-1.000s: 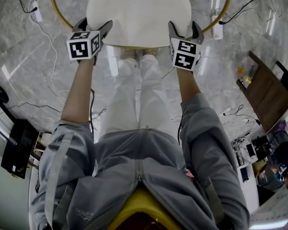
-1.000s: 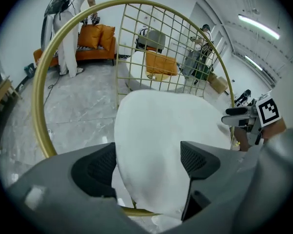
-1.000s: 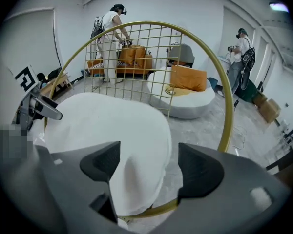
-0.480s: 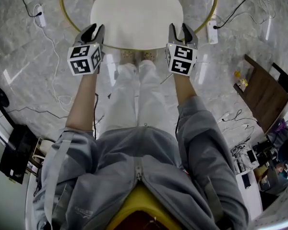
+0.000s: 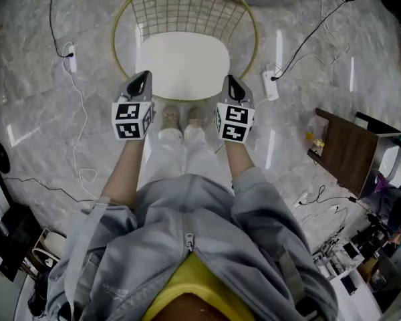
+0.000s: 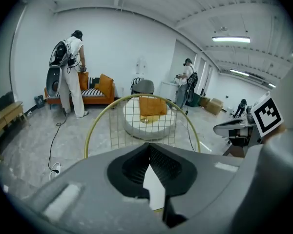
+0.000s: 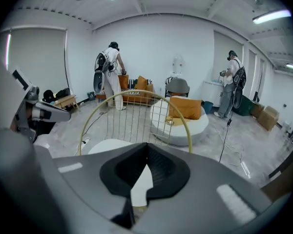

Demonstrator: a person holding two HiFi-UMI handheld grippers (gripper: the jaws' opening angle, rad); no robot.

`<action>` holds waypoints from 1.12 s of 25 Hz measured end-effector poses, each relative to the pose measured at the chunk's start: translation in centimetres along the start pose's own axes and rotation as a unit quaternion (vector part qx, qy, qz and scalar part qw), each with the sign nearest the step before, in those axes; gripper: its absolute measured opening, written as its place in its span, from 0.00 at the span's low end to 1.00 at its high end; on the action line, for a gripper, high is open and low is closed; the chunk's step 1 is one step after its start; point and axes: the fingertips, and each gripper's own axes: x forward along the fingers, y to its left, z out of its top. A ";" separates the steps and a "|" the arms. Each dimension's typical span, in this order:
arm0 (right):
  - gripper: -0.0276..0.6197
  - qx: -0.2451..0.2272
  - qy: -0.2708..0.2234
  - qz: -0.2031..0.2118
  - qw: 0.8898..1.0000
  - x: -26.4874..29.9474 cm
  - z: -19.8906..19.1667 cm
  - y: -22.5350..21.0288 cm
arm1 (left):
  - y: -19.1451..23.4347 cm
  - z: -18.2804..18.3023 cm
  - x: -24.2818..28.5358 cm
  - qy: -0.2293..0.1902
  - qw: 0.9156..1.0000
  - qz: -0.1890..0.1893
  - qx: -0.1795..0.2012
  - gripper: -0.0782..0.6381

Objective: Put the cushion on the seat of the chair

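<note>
The white cushion (image 5: 182,65) lies flat on the seat of the gold wire chair (image 5: 187,9), far below me in the head view. My left gripper (image 5: 141,82) hovers high above the cushion's front left corner, jaws shut with nothing between them. My right gripper (image 5: 231,87) hangs level with it over the front right corner, also shut and empty. In the left gripper view the shut gripper (image 6: 149,150) points at the chair's wire back (image 6: 142,121). In the right gripper view the gripper (image 7: 147,150) points over the cushion (image 7: 107,146) towards the wire back (image 7: 134,118).
Power strips (image 5: 69,57) (image 5: 270,84) and cables lie on the marble floor either side of the chair. A dark wooden table (image 5: 351,149) stands at the right. Beyond the chair are a round white pouffe with an orange cushion (image 7: 185,112), a sofa (image 6: 90,89) and two people.
Both grippers let go of the cushion's front corners, closed and rose well above the chair. The cushion stays on the seat and the chair looks smaller and farther below.
</note>
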 end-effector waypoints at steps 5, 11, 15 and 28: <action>0.04 -0.009 -0.065 0.001 0.998 -7.6 5.9 1.2 | -3.4 5.3 -6.7 -0.066 0.998 -0.009 0.011 0.12; 0.04 -0.026 -0.173 0.012 0.984 -15.6 14.4 2.5 | -7.0 13.0 -13.6 -0.157 0.987 -0.014 0.037 0.12; 0.04 -0.022 -0.239 0.010 0.971 -20.1 19.3 3.1 | -8.5 18.3 -17.8 -0.219 0.974 -0.009 0.061 0.12; 0.04 -0.037 -0.363 0.024 0.931 -30.0 28.4 4.7 | -12.6 27.5 -27.3 -0.325 0.940 -0.012 0.101 0.12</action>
